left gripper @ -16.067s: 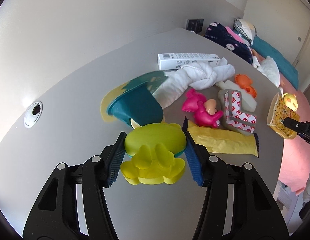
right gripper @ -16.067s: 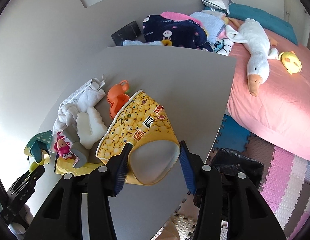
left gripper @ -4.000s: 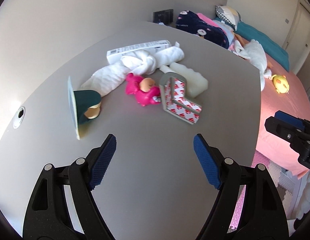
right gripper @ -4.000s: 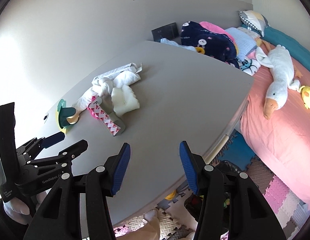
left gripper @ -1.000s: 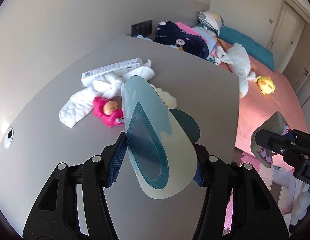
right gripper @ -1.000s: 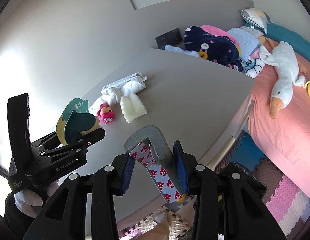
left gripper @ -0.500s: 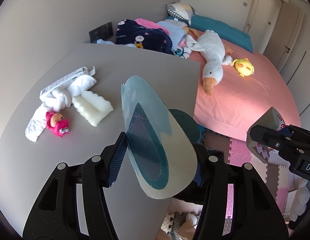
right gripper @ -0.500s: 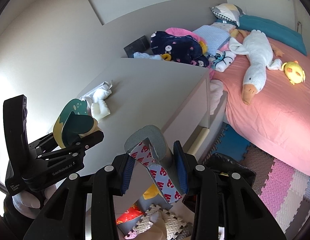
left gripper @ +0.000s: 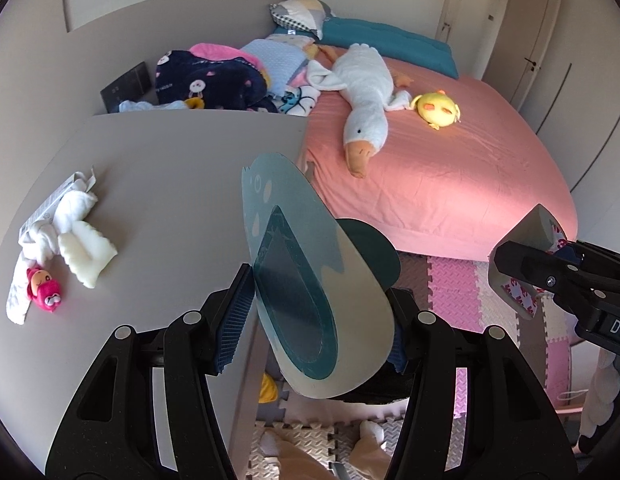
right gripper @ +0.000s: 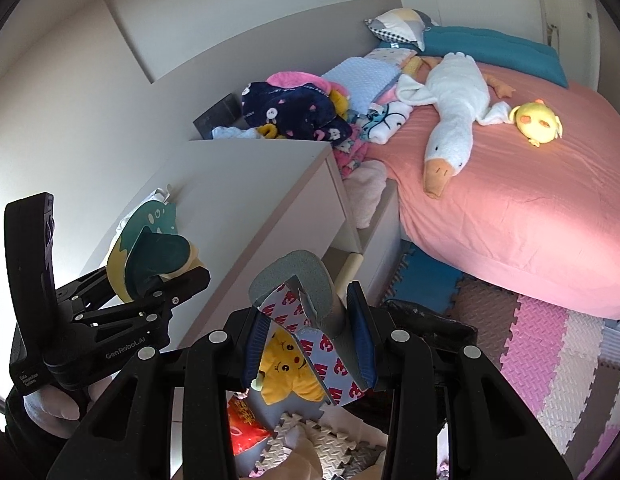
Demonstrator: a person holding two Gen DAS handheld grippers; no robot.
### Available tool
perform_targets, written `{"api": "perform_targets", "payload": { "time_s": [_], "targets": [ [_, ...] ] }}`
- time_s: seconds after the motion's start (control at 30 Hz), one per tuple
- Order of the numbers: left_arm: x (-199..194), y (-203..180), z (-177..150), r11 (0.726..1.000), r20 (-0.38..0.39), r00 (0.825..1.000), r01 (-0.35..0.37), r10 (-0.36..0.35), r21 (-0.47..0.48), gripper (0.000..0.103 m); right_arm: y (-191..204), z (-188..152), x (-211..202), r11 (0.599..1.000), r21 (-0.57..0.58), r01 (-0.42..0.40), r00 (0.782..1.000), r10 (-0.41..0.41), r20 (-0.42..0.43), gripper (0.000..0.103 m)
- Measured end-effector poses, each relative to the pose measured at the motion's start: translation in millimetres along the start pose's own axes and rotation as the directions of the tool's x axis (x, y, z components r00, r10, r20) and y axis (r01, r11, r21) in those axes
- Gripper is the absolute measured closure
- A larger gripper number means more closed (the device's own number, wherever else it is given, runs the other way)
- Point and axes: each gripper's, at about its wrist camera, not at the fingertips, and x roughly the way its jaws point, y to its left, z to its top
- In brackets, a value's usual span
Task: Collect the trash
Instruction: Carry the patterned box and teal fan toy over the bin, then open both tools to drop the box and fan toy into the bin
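The left gripper (left gripper: 318, 328) pinches a teal and cream card (left gripper: 310, 304), and the right gripper (right gripper: 310, 338) pinches a bent foam strip with red marks (right gripper: 306, 312). Both are off the desk (left gripper: 158, 184) edge, over the floor by the black trash bag (right gripper: 430, 328). It seems best to hold tight until each piece is right over the bag, then let go.

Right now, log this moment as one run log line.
left gripper: shut on teal card | right gripper: shut on foam tape strip | both past table edge
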Motion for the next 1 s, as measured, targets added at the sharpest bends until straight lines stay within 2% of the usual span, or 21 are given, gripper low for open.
{"api": "perform_targets", "payload": {
  "time_s": [0.63, 1.0],
  "targets": [
    [21.0, -70.8, 9.9, 0.979, -0.047, 0.992, 0.125, -0.119, 0.162, 0.047, -61.6, -11.3, -29.2, 0.983, 0.133, 0.129, 0.990, -0.134, 0.031, 0.063],
    [31.1, -86.8, 11.4, 0.966, -0.076, 0.987, 0.157, -0.144, 0.207, 0.047, -76.6, -11.9, -32.8, 0.973, 0.167, 0.161, 0.985, -0.169, 0.032, 0.063]
  ]
}}
